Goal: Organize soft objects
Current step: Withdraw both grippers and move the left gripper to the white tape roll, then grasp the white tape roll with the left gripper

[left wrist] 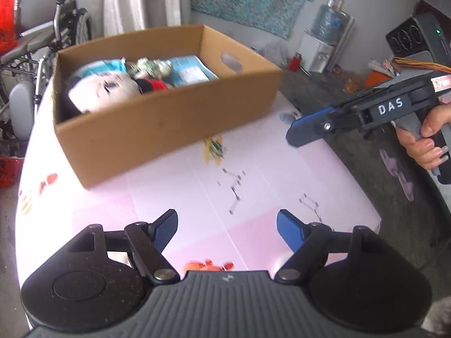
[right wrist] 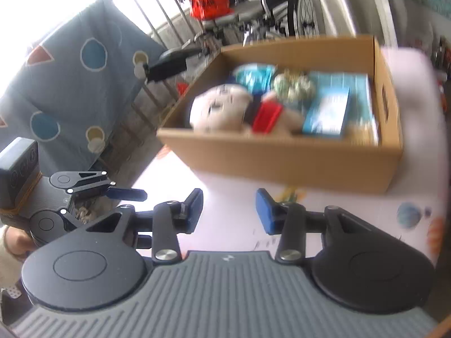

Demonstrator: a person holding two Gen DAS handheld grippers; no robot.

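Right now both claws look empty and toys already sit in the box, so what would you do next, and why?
Probably swing the left gripper down toward the orange thing peeking out just below its open, empty jaws. The plush doll already lies inside the cardboard box, and the right gripper is empty too. What that orange thing is, I can't tell.

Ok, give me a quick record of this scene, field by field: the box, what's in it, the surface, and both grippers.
container: open cardboard box with a handle cut-out, standing on the mat
contents: white plush toy with a red part, blue packets, a greenish bundle
surface: pink printed mat
left gripper: open, nothing between its fingers, above the mat in front of the box
right gripper: open, empty, also short of the box
background: wheelchair, water dispenser
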